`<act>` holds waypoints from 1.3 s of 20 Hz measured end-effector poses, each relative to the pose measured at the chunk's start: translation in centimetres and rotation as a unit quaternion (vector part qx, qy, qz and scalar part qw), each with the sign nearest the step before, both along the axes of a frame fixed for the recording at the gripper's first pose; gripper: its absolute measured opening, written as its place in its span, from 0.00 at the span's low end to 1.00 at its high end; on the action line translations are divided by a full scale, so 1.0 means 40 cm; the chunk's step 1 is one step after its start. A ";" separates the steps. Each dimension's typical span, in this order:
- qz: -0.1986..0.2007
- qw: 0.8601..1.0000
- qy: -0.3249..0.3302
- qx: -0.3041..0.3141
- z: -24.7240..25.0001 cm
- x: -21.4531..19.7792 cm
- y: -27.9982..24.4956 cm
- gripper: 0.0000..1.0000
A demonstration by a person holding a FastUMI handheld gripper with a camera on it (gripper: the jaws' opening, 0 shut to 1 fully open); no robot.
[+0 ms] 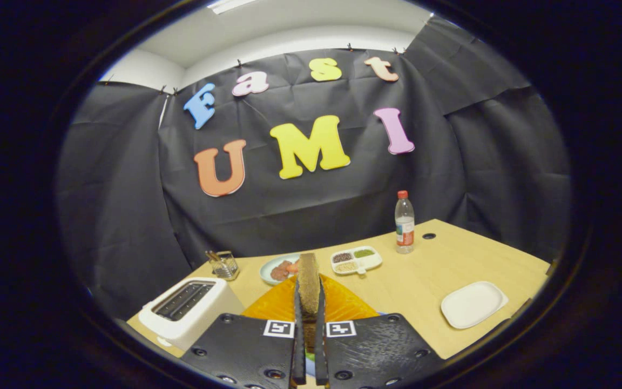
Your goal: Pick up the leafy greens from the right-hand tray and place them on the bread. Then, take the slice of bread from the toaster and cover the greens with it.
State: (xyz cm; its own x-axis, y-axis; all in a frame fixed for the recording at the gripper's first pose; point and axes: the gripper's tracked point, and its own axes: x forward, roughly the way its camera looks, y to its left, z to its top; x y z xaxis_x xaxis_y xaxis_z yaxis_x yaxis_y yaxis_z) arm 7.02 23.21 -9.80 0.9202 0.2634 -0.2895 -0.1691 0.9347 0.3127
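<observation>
Bread, coarse brown slice, upright and pinched edge-on between gripper fingers above orange mat. White toaster just left on pale wooden table; square white tray right. Bottle label too small to read.

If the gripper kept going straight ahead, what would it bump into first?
Probably the round plate of food just beyond the bread slice that the gripper is shut on, though depth is hard to judge.
</observation>
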 end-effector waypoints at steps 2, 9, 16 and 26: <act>0.002 1.000 0.024 0.014 -0.048 0.005 -0.004 0.07; 0.024 0.993 0.084 0.085 -0.135 0.004 0.048 0.07; 0.001 0.989 0.116 0.095 -0.219 -0.003 -0.016 0.07; -0.023 0.986 0.145 0.079 -0.307 -0.016 -0.106 0.36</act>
State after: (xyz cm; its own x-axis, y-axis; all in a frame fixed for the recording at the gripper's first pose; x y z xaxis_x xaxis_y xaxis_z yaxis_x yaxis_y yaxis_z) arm 6.37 18.97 -22.09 0.8173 0.2865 -0.4999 -0.0101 0.8746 0.4848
